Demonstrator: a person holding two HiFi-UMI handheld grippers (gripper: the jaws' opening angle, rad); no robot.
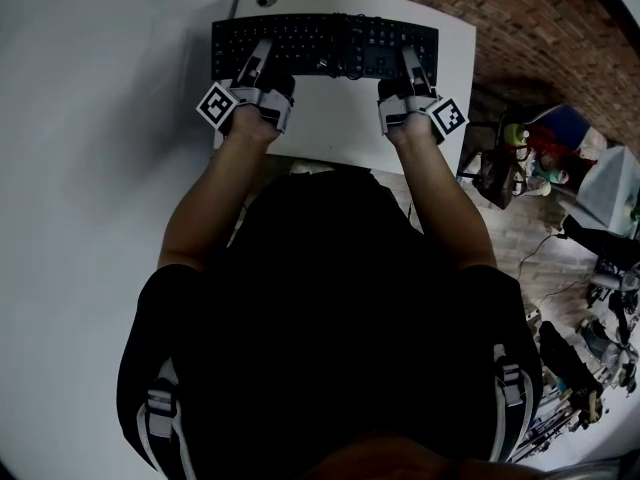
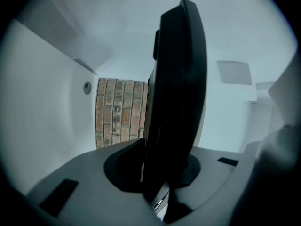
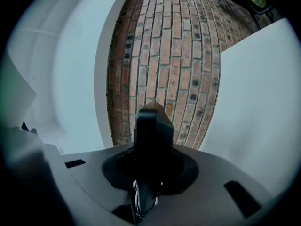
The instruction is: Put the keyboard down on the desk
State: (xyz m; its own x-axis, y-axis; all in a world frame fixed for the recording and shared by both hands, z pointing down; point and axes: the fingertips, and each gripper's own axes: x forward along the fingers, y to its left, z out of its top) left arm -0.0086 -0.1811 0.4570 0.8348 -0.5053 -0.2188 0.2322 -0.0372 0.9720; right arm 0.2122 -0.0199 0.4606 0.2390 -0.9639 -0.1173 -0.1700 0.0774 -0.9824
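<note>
Between the narrowly set jaws of the left hand-held gripper point(image 1: 262, 56) sits the left end of a long black plastic computer keyboard point(image 1: 325, 44), its near edge clamped. In the left gripper view the keyboard rises as a thick dark slab straight out of the jaws. Just below both hand-held grippers lies the white rectangular counter point(image 1: 340, 118). The keyboard stretches level across the counter's far part, from one hand-held gripper to the other. Whether it touches the counter cannot be told. At the keyboard's right end, the right hand-held gripper point(image 1: 410, 60) has its jaws equally narrow and closed on the near edge. Ahead of this hand-held gripper stands a red brick wall point(image 3: 174, 46).
</note>
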